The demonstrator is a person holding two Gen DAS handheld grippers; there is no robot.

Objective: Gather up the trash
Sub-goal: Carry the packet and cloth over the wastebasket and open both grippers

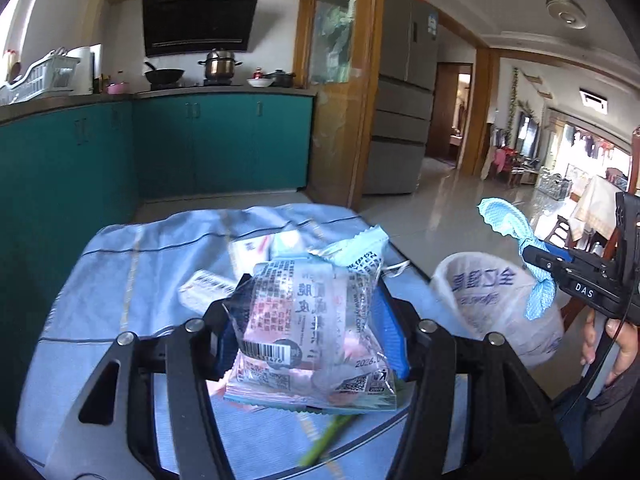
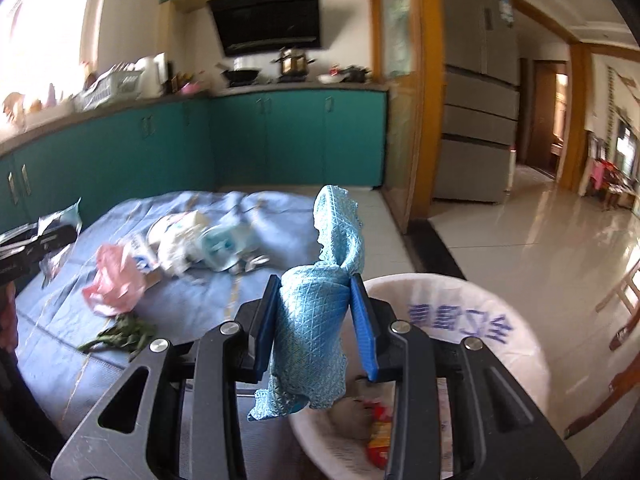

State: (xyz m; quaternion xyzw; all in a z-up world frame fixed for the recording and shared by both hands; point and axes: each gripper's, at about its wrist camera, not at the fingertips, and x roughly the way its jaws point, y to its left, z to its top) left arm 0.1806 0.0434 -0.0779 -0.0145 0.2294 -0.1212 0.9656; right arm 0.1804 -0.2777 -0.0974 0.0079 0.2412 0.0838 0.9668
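Gripping a printed snack wrapper (image 1: 312, 320) between its blue pads, the left gripper (image 1: 314, 324) is held above a table covered with a pale blue cloth (image 1: 132, 248); its jaws are clamped on the wrapper. The right gripper (image 2: 316, 320) is likewise closed on a light blue mesh rag (image 2: 316, 312), which stands up between the pads and droops below them. Just beside the table's right edge stands a bin lined with a white bag (image 2: 532, 344) bearing blue print, with scraps inside. On the cloth lie more wrappers (image 2: 188, 240), a pink plastic bag (image 2: 114, 280) and green vegetable stems (image 2: 120, 336). Teal kitchen cabinets (image 1: 224, 144) fill the background.
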